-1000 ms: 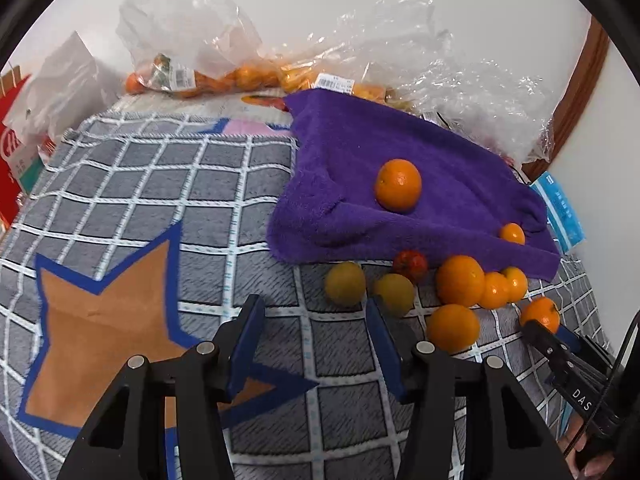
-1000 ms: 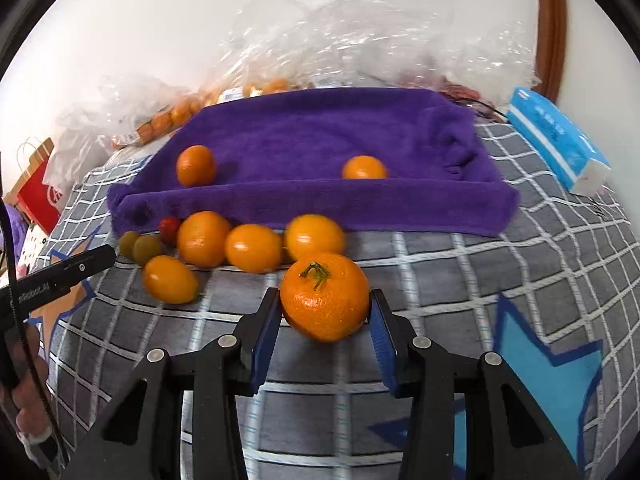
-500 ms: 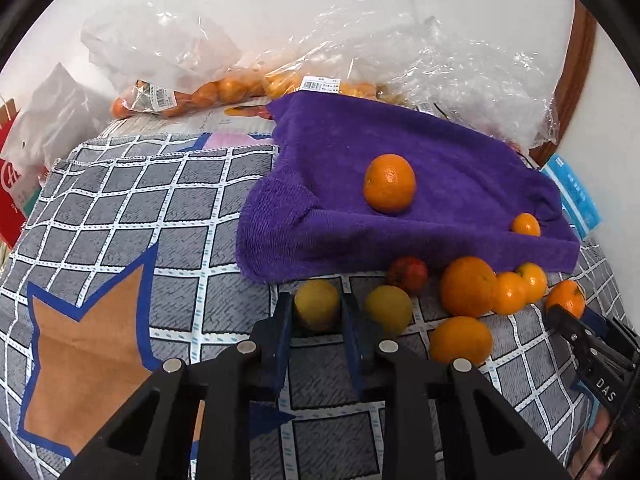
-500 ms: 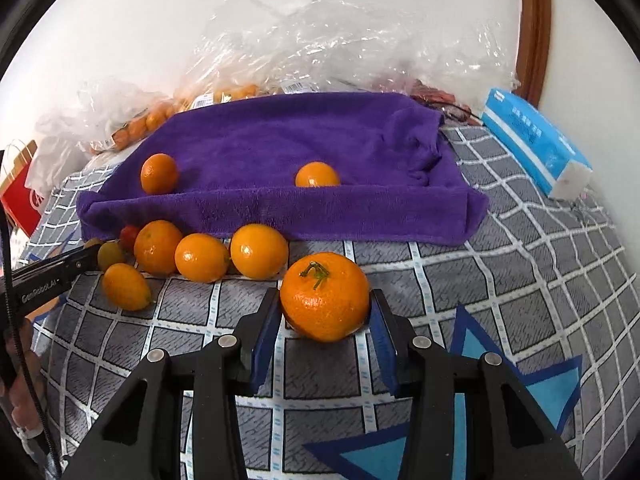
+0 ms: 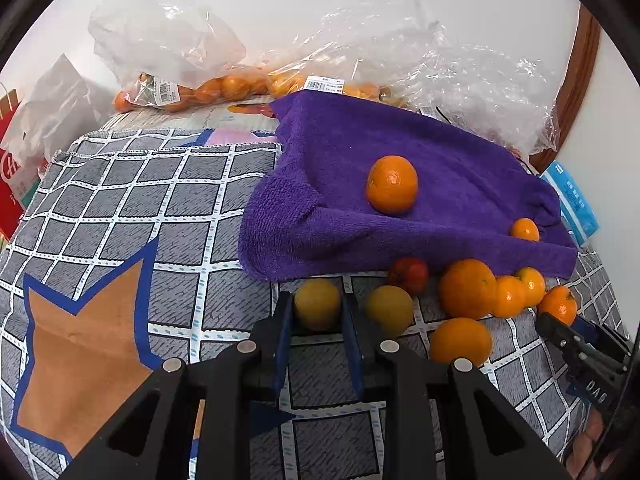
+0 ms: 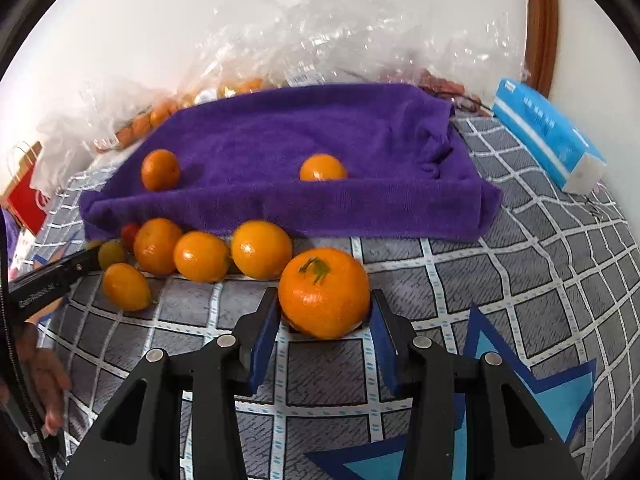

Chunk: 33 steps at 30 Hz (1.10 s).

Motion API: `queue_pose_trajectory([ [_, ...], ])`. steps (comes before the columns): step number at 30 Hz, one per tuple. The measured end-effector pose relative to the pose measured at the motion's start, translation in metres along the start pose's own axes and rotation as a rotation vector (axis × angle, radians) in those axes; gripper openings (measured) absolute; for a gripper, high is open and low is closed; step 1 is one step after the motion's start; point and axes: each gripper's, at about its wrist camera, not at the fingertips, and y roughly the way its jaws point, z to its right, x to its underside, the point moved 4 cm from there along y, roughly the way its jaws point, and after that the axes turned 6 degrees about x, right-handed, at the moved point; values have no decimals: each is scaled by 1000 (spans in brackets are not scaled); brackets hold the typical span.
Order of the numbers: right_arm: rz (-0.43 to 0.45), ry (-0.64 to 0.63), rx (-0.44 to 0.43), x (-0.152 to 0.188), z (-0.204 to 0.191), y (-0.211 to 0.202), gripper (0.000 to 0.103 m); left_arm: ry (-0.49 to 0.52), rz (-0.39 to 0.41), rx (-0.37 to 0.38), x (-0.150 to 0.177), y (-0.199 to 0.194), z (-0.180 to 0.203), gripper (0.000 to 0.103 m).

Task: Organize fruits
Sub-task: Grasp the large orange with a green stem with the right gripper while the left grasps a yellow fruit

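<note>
Checked cloth (image 5: 160, 200) covers the table. Left gripper (image 5: 317, 316) fingers clasp a yellow fruit (image 5: 317, 309); right gripper (image 6: 325, 312) fingers clasp a stemmed orange (image 6: 324, 293).

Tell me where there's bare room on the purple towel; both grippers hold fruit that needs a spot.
The purple towel is bare between the orange on its left and the small orange near its front fold, and across its back and right side. Crowded: the fruit cluster on the checked cloth along the towel's front-left edge.
</note>
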Motion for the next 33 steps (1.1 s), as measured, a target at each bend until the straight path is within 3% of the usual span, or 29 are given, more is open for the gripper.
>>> queue_pose_trajectory([
  [3, 13, -49, 55, 0, -8, -1, 43, -16, 3, 7, 0, 0, -2, 24],
  [9, -8, -17, 29, 1, -2, 2, 43, 17, -4, -33, 0, 2, 3, 25],
  [21, -9, -22, 43, 1, -3, 3, 43, 4, 3, -8, -1, 0, 0, 23],
  [26, 11, -43, 73, 2, -7, 0, 43, -14, 57, 37, -1, -10, -2, 23],
  [33, 55, 22, 42, 0, 5, -9, 42, 0, 114, 38, -1, -20, 3, 23],
])
